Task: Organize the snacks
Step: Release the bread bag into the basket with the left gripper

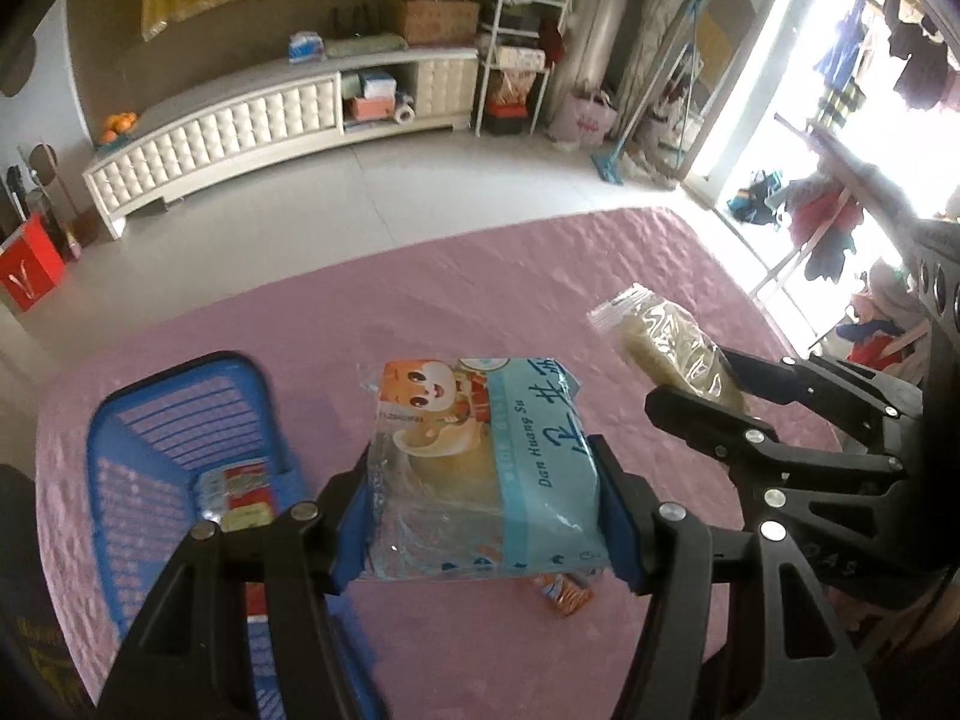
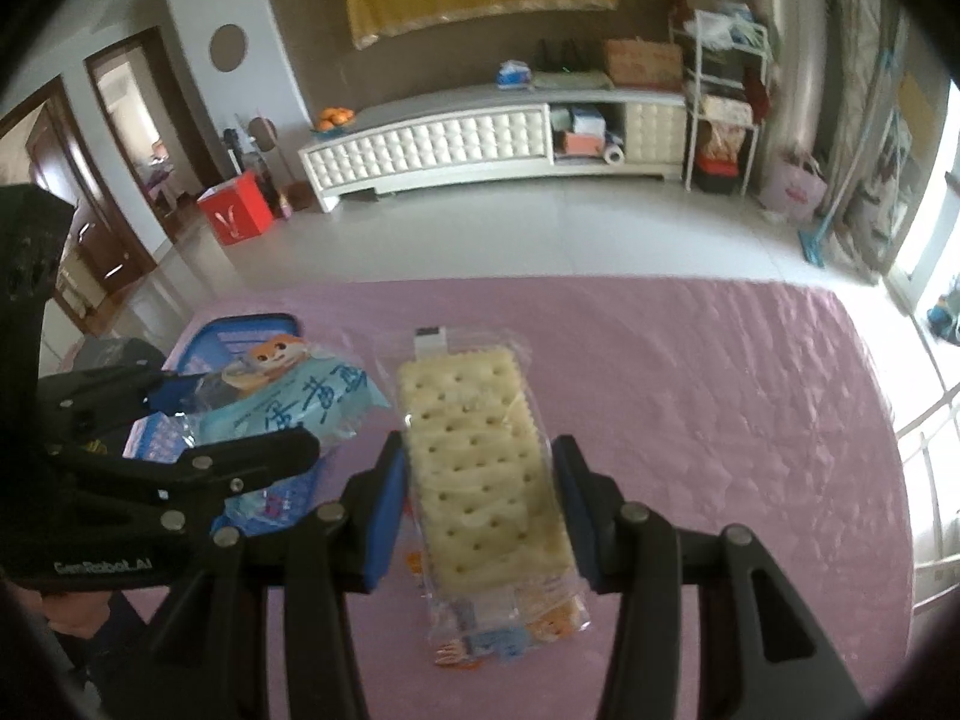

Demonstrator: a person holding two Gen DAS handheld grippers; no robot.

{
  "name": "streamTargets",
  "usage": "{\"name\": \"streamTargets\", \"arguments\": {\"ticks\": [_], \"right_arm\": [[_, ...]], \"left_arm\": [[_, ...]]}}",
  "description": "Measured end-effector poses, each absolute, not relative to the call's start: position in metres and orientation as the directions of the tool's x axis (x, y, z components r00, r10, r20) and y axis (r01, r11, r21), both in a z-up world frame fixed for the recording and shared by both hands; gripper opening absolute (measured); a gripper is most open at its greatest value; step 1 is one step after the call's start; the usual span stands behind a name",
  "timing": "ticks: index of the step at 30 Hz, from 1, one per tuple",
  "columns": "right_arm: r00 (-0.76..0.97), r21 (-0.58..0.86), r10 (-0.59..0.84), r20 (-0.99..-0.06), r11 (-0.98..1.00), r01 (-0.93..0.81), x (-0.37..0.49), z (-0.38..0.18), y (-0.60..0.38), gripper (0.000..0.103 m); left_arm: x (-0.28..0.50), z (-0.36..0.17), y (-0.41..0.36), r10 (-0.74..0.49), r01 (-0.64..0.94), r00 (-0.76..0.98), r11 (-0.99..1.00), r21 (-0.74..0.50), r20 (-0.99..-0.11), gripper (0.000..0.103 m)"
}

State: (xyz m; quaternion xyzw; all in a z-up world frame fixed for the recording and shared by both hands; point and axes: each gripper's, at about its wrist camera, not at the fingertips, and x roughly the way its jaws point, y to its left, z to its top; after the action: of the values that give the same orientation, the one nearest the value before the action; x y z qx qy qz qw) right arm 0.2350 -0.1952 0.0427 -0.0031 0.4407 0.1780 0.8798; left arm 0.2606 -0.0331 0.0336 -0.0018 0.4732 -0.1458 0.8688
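Note:
My left gripper (image 1: pixel 483 510) is shut on a light-blue pastry packet (image 1: pixel 480 468) with a cartoon animal on it, held above the pink tablecloth (image 1: pixel 420 300). A blue plastic basket (image 1: pixel 156 420) lies to its lower left with a red snack pack (image 1: pixel 237 492) inside. My right gripper (image 2: pixel 480 498) is shut on a clear packet of square crackers (image 2: pixel 480 468), also lifted off the cloth. In the left wrist view the right gripper (image 1: pixel 699 387) shows at the right with the cracker packet (image 1: pixel 666 342). In the right wrist view the left gripper (image 2: pixel 240 420) holds the blue packet (image 2: pixel 300 402) over the basket (image 2: pixel 240 330).
A small orange snack pack (image 1: pixel 564 591) lies on the cloth under the blue packet. Beyond the table are a tiled floor, a white low cabinet (image 2: pixel 480 144), a red box (image 2: pixel 237 216) and a shelf rack (image 2: pixel 720 102). A clothes rack (image 1: pixel 840 210) stands by the bright window.

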Motion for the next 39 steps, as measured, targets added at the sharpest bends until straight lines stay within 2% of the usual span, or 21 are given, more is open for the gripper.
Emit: {"name": "streamTargets", "arguments": {"ticks": [9, 18, 31, 39], "right_arm": [[0.563, 0.115, 0.342, -0.753, 0.91, -0.399, 0.211, 0.069, -0.139, 0.052], [0.529, 0.093, 0.377, -0.761, 0.869, -0.486, 0.198, 0.068, -0.082, 0.052], [0.442, 0.116, 0.379, -0.813, 0.849, -0.516, 0.197, 0.027, -0.032, 0.052], [0.399, 0.114, 0.361, -0.843, 0.844, -0.523, 0.193, 0.005, -0.023, 0.052]], "left_arm": [[0.219, 0.058, 0.023, -0.229, 0.205, 0.575, 0.97, -0.134, -0.785, 0.061], [0.195, 0.06, 0.079, -0.173, 0.142, 0.597, 0.984, -0.109, -0.783, 0.061], [0.185, 0.016, 0.118, -0.145, 0.095, 0.564, 0.989, -0.111, -0.813, 0.061], [0.181, -0.022, 0.129, -0.094, 0.098, 0.558, 0.994, -0.047, -0.825, 0.061]]}}
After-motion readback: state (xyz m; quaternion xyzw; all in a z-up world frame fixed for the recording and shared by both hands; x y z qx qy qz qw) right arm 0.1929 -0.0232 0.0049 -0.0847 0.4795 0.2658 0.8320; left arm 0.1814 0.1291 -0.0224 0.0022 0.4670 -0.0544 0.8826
